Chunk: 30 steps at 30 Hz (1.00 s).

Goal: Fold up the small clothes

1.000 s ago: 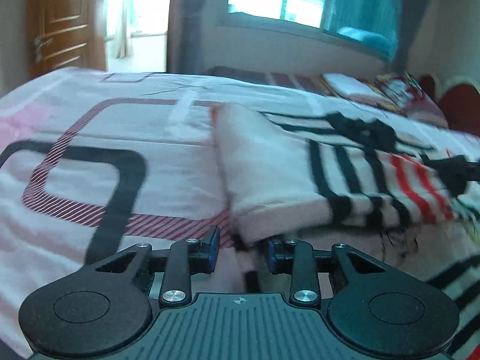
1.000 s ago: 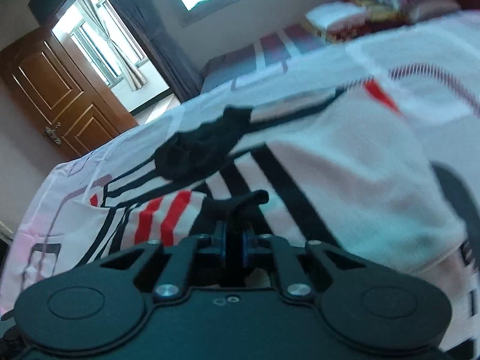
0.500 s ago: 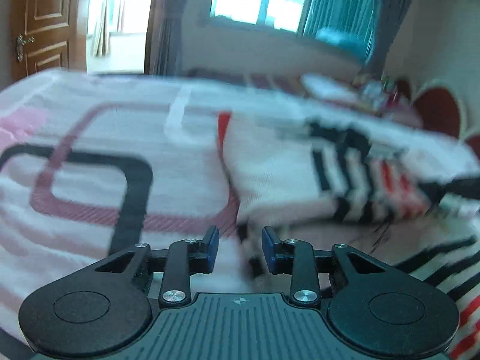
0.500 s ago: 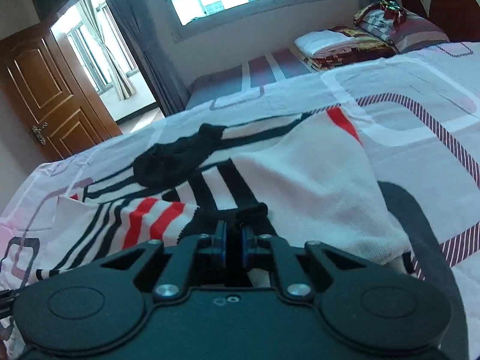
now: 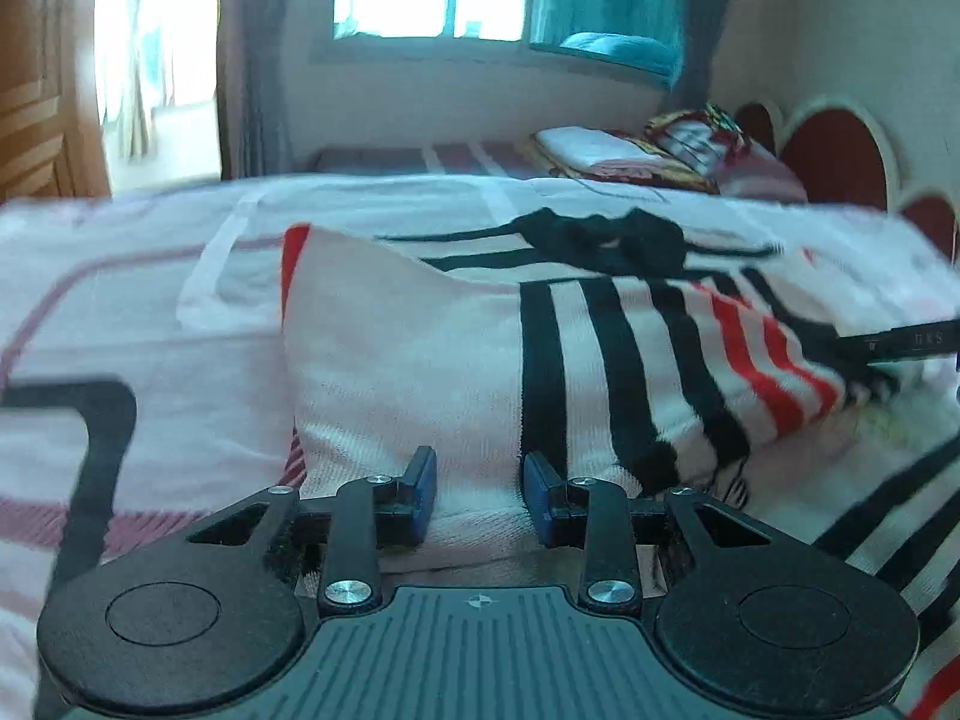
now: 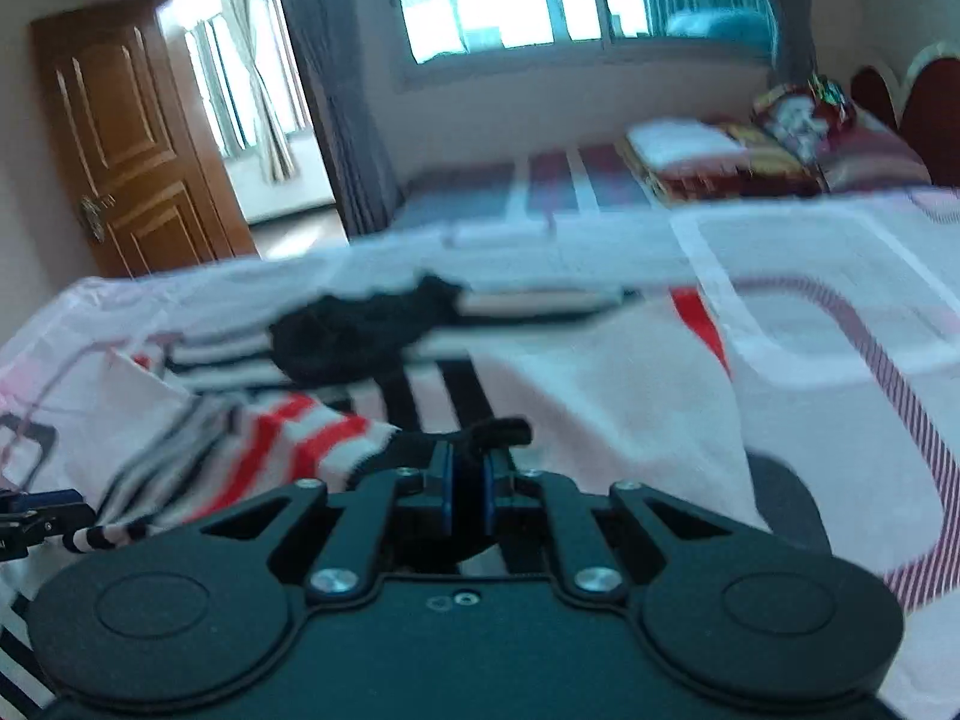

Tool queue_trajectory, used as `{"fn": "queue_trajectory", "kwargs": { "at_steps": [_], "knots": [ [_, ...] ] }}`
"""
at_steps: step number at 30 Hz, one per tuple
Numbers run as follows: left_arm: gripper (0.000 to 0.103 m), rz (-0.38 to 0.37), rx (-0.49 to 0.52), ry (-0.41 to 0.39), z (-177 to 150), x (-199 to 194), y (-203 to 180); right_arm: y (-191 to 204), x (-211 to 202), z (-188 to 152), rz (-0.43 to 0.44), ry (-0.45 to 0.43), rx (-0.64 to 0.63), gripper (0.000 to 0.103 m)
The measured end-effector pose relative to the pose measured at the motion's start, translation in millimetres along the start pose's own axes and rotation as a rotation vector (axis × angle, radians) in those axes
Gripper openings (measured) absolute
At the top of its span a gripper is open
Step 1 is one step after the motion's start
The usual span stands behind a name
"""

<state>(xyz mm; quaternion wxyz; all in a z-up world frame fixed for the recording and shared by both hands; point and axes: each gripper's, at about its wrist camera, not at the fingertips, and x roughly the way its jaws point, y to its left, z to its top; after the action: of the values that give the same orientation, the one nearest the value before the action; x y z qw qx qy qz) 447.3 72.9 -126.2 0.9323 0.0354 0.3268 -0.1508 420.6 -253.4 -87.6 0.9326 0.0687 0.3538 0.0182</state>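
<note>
Striped garment (image 6: 336,450) — hem inside right claw (image 6: 468,489)

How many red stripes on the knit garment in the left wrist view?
2, side by side on the striped white knit garment: one red stripe, the other, right of the black stripes. A red edge shows at the far-left corner; folds may hide more.

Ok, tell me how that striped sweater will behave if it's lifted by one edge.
The sweater is likely floppy: its folded edge sags and bunches. Probably light, since the right gripper holds it by a small pinch. The knit looks grippy, so slipping seems unlikely.
</note>
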Motion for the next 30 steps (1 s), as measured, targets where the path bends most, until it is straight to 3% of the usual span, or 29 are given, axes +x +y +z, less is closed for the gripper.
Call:
{"fn": "queue_trajectory", "kwargs": {
  "at_steps": [3, 4, 5, 7, 10, 11, 13, 14, 19, 23, 25, 27, 30],
  "knots": [
    [0.033, 0.034, 0.033, -0.002, 9, -6, -6, -15, -4, -2, 0.03, 0.017, 0.068, 0.017],
    [0.034, 0.051, 0.016, -0.041, 15, -12, -7, -15, -11, 1, 0.033, 0.001, 0.075, 0.021],
    [0.052, 0.055, 0.001, -0.081, 20, -14, -7, -11, -21, 6, 0.058, -0.043, 0.063, 0.021],
    [0.073, 0.028, -0.015, -0.098, 33, -4, -10, 5, -24, 16, 0.12, -0.074, 0.038, 0.023],
    [0.073, 0.008, -0.049, 0.003, 41, 29, -10, 48, 1, 27, 0.204, -0.037, -0.059, 0.023],
    [0.073, 0.0, -0.067, 0.02, 37, 37, -8, 64, 13, 26, 0.228, -0.014, -0.108, 0.017],
    [0.073, -0.013, -0.043, 0.015, 35, 36, -7, 82, 42, 16, 0.173, 0.064, -0.192, 0.015],
    [0.073, -0.019, -0.04, 0.029, 39, 33, -5, 80, 47, 10, 0.165, 0.05, -0.196, 0.015],
    [0.073, 0.016, -0.11, -0.06, 64, 33, 24, 80, 38, 29, 0.233, 0.005, -0.108, 0.02],
    [0.073, 0.045, -0.126, -0.087, 84, 48, 38, 108, 70, 64, 0.274, 0.015, -0.047, 0.02],
    [0.073, 0.045, -0.118, -0.076, 90, 63, 43, 116, 89, 77, 0.29, 0.014, -0.024, 0.02],
    [0.073, 0.072, -0.15, 0.037, 85, 94, 53, 127, 107, 83, 0.281, 0.022, -0.027, 0.02],
    [0.076, 0.07, -0.119, 0.014, 79, 97, 51, 132, 130, 76, 0.273, 0.076, -0.016, 0.02]
  ]
}}
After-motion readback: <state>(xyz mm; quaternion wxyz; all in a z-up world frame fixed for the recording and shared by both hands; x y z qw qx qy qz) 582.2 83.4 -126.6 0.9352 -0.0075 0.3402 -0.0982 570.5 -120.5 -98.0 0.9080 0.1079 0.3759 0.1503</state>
